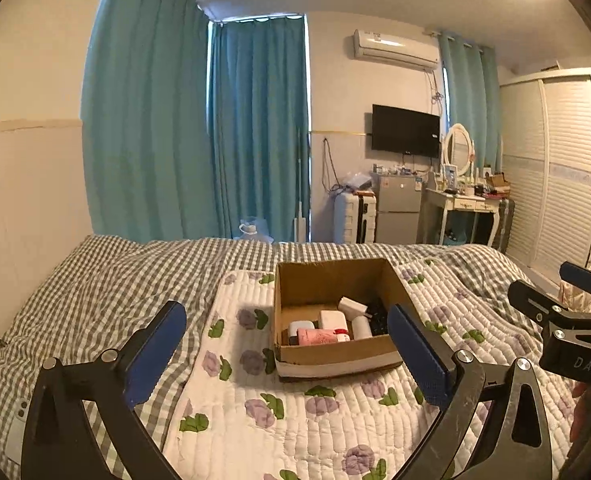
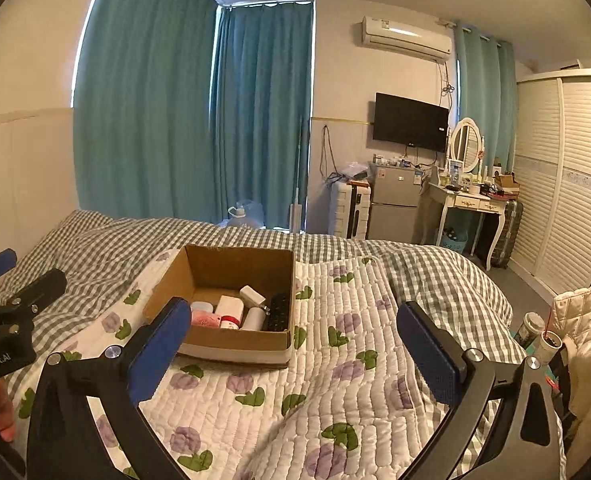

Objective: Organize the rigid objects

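Your left gripper (image 1: 285, 354) is spread wide, its blue pads (image 1: 157, 354) far apart with nothing between them and nothing touching them; it hangs above the floral quilt (image 1: 335, 420) and looks straight at the cardboard box (image 1: 335, 356), which from this view sits between the two fingers but farther off, not in contact. Your right gripper (image 2: 295, 354) is spread just as wide and is equally empty, its pads (image 2: 431, 356) clear of the bedding; the box (image 2: 235, 346) lies ahead and to the left of its centre line, partly hidden behind the left finger. The box stands open on the floral quilt, which lies on the grey checked bedspread (image 1: 95, 280). Inside it, gathered toward the near wall, you can see a pink tube (image 1: 319, 336), a white charger (image 1: 333, 320), a white plug adapter (image 1: 351, 305) tilted above the others, a small white cylinder (image 1: 361, 326) and a black ridged item (image 1: 377, 316) against the right wall; a small white and grey case (image 1: 300, 328) lies at the left end. In the left wrist view your right gripper (image 1: 563, 300) shows at the right edge, well apart from the box.
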Demonstrator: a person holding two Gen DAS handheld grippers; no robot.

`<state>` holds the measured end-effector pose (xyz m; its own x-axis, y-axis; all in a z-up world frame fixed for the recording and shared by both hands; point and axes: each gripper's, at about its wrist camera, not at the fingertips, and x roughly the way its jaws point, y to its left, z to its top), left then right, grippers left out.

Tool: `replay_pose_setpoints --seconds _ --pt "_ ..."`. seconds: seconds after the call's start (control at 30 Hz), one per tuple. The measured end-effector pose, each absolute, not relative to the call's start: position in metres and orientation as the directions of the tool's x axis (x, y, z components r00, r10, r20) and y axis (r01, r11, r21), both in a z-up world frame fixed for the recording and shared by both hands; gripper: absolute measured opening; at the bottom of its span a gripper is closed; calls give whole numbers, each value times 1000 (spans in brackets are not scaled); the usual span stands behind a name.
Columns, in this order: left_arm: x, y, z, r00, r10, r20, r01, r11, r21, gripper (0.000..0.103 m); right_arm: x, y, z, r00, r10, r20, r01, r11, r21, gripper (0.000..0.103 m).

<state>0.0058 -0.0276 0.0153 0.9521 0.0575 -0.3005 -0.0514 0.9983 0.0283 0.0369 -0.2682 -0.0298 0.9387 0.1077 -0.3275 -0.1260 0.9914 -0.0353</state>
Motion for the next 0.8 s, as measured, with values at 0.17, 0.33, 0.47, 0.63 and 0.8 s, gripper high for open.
replay_pose_setpoints --seconds 0.17,0.33,0.47,0.63,0.8 --pt "4 -28 14 950 43 -311 -41 999 12 103 38 -266 -31 935 109 -337 -127 991 -31 103" --pt "5 -31 12 946 43 -321 -38 999 22 103 37 -265 -31 931 125 -343 -139 990 -15 103" --pt "8 -31 11 939 32 -341 -27 999 20 103 37 -265 -31 927 135 -349 -145 989 -2 103" --pt "7 -31 10 941 35 -337 -27 999 29 103 40 -266 -32 925 127 -358 -136 991 -1 103" --pt "6 -26 12 943 32 -332 -31 999 7 103 43 -266 -33 923 118 -366 -129 992 -5 103"
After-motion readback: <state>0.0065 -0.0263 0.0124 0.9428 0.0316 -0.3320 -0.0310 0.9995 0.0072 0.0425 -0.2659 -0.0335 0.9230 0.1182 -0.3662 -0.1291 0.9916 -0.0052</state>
